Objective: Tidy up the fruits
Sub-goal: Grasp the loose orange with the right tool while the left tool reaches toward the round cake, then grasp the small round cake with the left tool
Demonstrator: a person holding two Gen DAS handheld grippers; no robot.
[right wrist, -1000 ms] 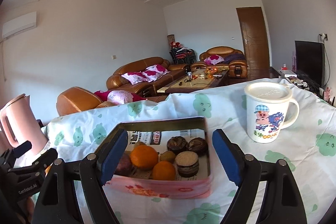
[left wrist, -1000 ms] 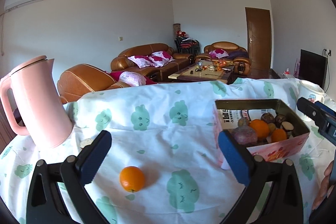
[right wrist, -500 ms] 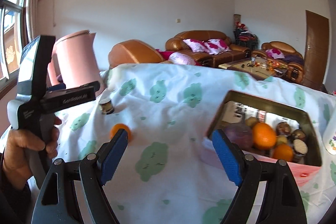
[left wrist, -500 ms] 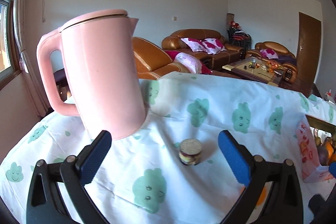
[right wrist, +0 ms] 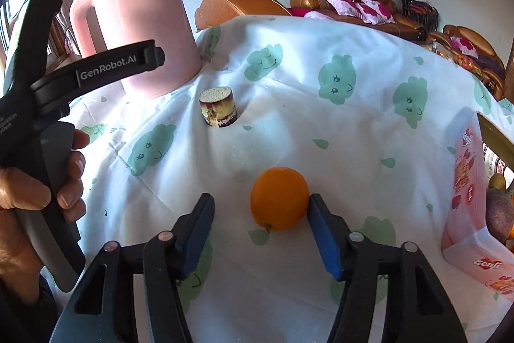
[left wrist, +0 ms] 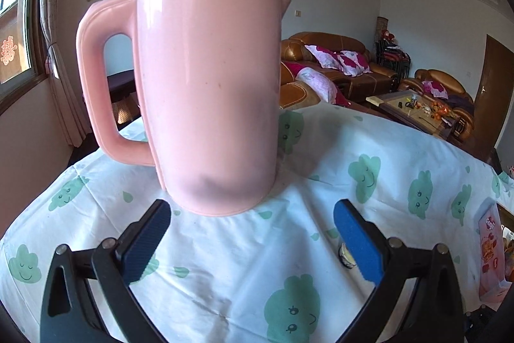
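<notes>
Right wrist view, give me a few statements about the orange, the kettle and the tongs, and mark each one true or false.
1. The orange lies on the tablecloth between the fingers of the right tongs. True.
2. The right tongs are clamped shut on the orange. False: the jaws stand open, and only the right pad looks to touch the fruit.
3. The pink kettle lies on its side. False: it stands upright, lid on.
4. A short cut piece of sugarcane stands on the cloth near the kettle. True.
5. The left tongs hold the sugarcane. False: they are open and empty, facing the kettle.
</notes>
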